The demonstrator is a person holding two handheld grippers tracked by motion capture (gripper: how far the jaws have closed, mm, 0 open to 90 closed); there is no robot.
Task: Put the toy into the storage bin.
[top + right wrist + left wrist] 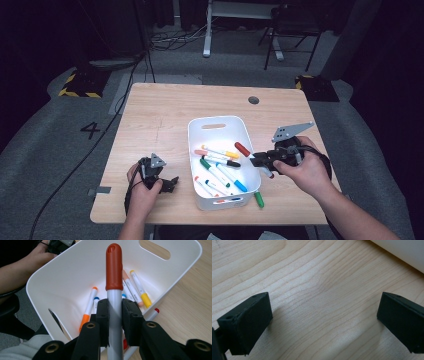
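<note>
A white bin stands mid-table with several coloured markers lying in it. My right gripper is at the bin's right rim, shut on the grey barrel of a red-capped marker. In the right gripper view, that marker sticks out past the gripper and points over the bin, where orange and yellow markers lie. My left gripper rests low at the table's front left, left of the bin. Its jaws stand wide apart over bare wood in the left gripper view.
A green marker lies on the table by the bin's front right corner. Another marker with a red end lies outside the bin's right wall. The bin's corner is close to the left gripper. A round cable hole sits at the table's back.
</note>
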